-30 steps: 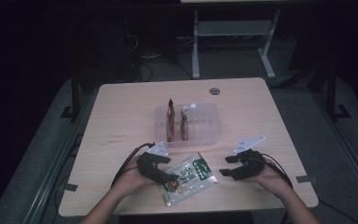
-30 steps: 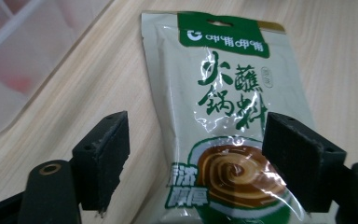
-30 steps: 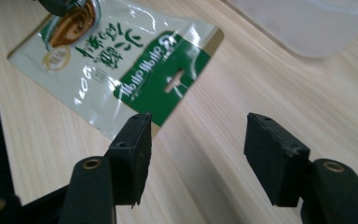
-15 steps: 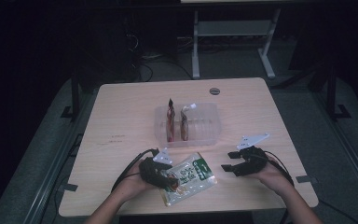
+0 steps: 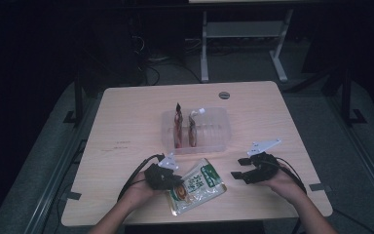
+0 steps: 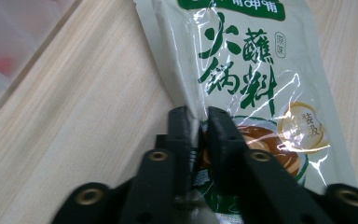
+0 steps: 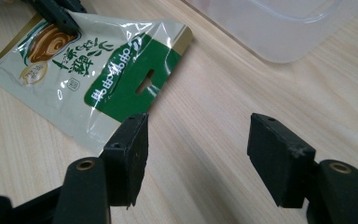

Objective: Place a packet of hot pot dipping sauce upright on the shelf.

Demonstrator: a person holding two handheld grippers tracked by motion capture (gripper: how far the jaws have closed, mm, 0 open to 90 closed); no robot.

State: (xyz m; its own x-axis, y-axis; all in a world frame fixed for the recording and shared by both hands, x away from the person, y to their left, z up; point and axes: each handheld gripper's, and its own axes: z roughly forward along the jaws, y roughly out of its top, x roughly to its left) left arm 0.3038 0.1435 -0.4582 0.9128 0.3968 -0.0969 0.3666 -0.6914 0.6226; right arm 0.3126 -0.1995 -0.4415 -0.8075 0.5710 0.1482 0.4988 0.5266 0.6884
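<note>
The sauce packet [image 5: 197, 186] lies flat on the table [image 5: 126, 126], near its front edge. The left gripper [image 6: 198, 122] has just closed on its edge; the right gripper [image 7: 198, 158] stands open beside it.

Your left claw [image 6: 198, 122] has just been closing, and its jaws now pinch the near left edge of the sauce packet [image 6: 256, 88], which lies flat on the wooden counter [image 6: 88, 116]. A blurred clear container [image 6: 9, 51] sits far left.
</note>
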